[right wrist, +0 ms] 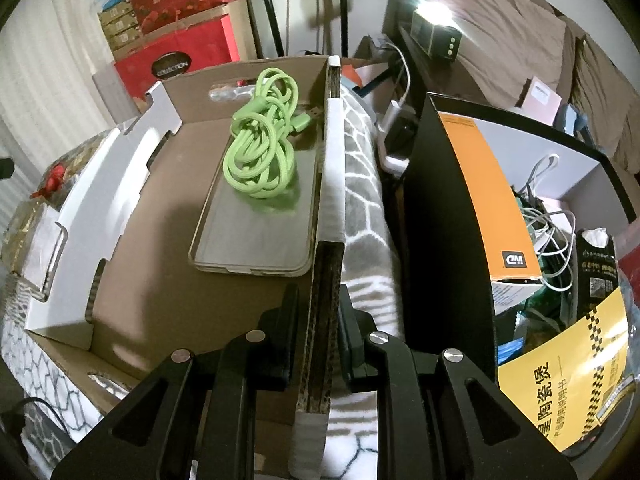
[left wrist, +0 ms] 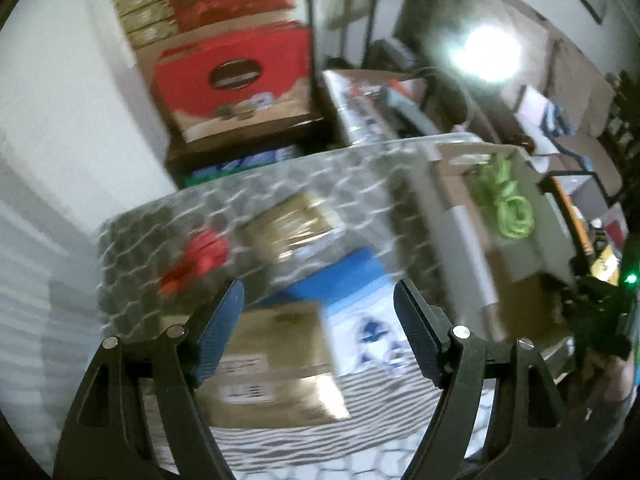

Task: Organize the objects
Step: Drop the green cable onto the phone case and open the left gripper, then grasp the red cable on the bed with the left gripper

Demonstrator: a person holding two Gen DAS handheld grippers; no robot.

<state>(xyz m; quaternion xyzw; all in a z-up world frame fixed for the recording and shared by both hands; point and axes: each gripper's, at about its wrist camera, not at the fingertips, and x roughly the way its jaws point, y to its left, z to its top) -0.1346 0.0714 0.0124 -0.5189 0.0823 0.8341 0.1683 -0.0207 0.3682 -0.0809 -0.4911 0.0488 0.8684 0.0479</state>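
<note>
The right hand-held gripper (right wrist: 318, 344) clamps the cardboard tray's (right wrist: 320, 264) side wall; a green cable (right wrist: 262, 152) lies ahead inside. The left hand-held gripper (left wrist: 318, 312) hangs released above a brown box (left wrist: 276, 364).

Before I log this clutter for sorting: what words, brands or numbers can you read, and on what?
"COLLECTION": black oval on the red box.
"WD", seen upside down: end of the orange box.
Chinese characters, partly cut off: yellow booklet.
Black packet: print too small to read.
Brown box: labels blurred.
Blue box: print blurred.
Pink box: text too small.
</note>
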